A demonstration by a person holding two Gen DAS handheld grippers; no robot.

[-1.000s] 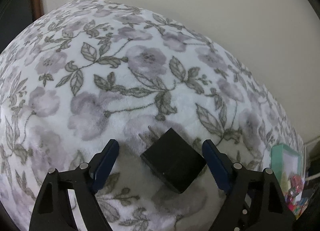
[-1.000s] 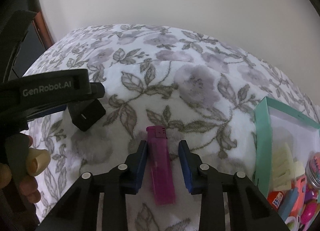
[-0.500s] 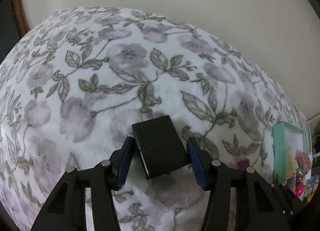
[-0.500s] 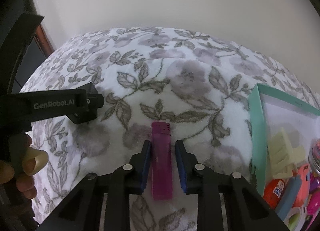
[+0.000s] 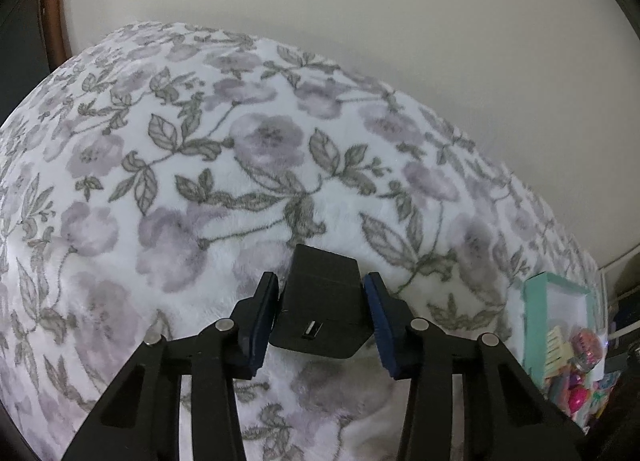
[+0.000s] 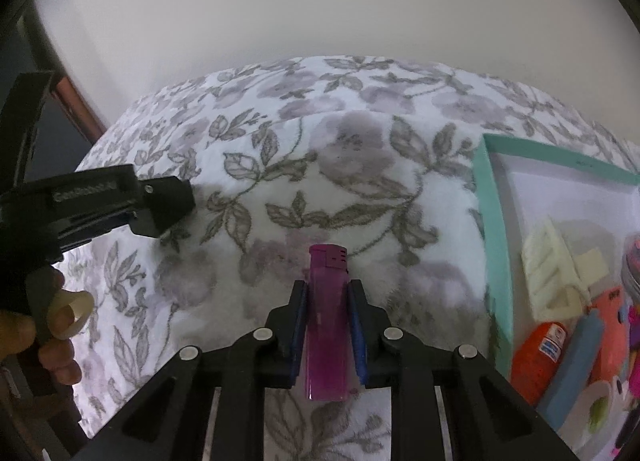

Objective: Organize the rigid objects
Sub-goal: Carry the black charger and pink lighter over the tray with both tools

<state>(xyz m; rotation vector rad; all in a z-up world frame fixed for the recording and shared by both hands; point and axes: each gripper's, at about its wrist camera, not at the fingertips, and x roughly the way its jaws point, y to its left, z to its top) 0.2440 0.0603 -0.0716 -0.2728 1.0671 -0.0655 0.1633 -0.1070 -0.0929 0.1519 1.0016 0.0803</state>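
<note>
Half the teal box (image 6: pixel 493 245) out of frame

You are working in a home, most likely a bedroom. Under your tools lies a soft, fluffy white blanket printed with pale purple flowers and grey-green leaves (image 5: pixel 280 165), spread over what looks like a bed that runs up to a plain off-white wall (image 5: pixel 400 21) at the far side. At far left stands a dark reddish-brown wooden frame edge (image 6: pixel 76 101). At right, a mint-green cardboard box (image 6: pixel 494 253) holds small household bits.
</note>
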